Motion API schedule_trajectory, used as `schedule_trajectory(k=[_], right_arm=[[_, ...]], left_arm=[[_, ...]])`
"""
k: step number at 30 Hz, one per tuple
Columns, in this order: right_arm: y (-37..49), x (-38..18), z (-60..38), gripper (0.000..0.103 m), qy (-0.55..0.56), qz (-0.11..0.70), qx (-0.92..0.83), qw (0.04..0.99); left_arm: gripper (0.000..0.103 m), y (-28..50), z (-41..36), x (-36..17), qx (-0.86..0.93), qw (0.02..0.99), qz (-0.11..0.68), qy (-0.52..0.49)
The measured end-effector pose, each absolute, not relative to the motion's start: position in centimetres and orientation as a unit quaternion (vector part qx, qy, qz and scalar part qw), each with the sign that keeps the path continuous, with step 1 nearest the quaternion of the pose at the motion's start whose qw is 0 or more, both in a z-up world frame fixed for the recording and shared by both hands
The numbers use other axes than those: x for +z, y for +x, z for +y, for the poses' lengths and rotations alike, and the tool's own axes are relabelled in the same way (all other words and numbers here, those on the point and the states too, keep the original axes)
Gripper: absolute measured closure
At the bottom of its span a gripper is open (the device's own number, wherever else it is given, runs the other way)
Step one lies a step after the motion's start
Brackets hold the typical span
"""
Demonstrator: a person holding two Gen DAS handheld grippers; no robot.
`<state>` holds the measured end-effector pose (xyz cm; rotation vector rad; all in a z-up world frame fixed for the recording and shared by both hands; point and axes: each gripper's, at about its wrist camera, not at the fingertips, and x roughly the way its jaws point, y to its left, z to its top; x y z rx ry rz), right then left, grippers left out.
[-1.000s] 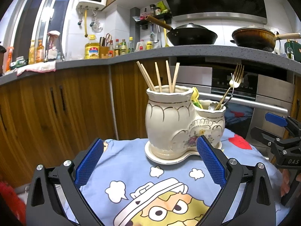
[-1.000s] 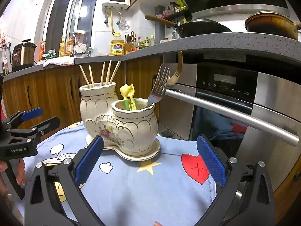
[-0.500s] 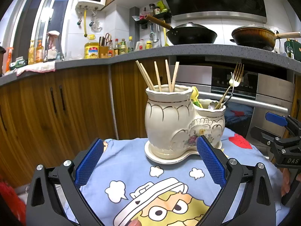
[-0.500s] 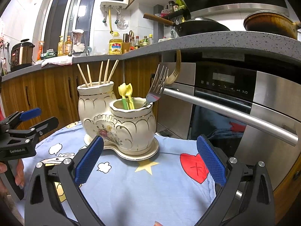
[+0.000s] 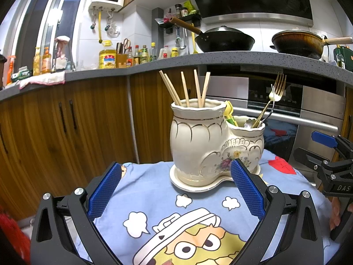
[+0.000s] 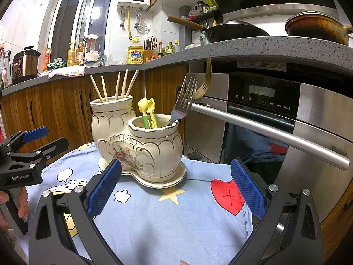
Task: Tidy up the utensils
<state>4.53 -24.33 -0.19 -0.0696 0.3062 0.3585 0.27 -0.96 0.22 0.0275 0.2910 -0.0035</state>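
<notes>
A cream double-pot ceramic holder stands on a blue cartoon cloth. Its taller pot holds several wooden chopsticks. The lower pot holds a silver fork, a gold fork and yellow-green plastic spoons. My left gripper is open just short of the holder, nothing between its fingers. My right gripper is open too, in front of the lower pot. Each gripper shows in the other's view: the right one, the left one.
The cloth-covered table sits close to wooden cabinets and a steel oven with a bar handle. A grey counter above carries a wok, a pot and bottles. A hand holds the left gripper's grip.
Almost nothing: the views shift by a few pixels. Both grippers stay open and the holder and utensils have not moved.
</notes>
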Motion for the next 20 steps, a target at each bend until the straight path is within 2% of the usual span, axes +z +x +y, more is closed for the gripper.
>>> schedule_trajectory(k=[20], right_arm=[[4.57,-0.19,-24.37,0.005,-0.034,0.152,0.178,0.972]], left_arm=[[0.005,0.4,-0.98,0.08,0.0,0.989,0.146,0.013]])
